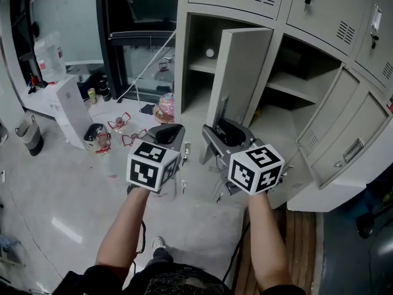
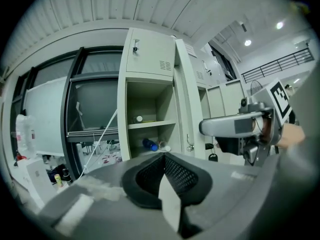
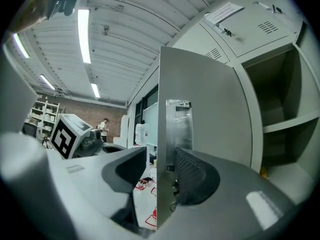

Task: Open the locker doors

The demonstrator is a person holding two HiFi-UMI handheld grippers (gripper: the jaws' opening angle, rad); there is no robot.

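Note:
A tall grey locker door (image 1: 242, 72) stands swung out from its open compartment (image 1: 199, 85), which has a shelf inside. My right gripper (image 1: 222, 135) is at the door's free edge, low down. In the right gripper view the door (image 3: 210, 99) passes between the jaws of my right gripper (image 3: 160, 156). The right pad (image 3: 192, 176) lies against the door's inner face, and a gap shows between the left pad (image 3: 131, 166) and the edge. My left gripper (image 1: 167, 134) hovers left of the door, shut on nothing; in its own view my left gripper (image 2: 163, 156) faces the open compartment.
Closed lockers (image 1: 322, 5) run above and to the right; a lower one (image 1: 344, 146) hangs ajar. A blue bottle (image 2: 148, 144) lies in the open compartment, with keys (image 2: 190, 145) hanging from the door. A white box (image 1: 69, 109), bottles and red wire items (image 1: 120, 123) clutter the floor on the left.

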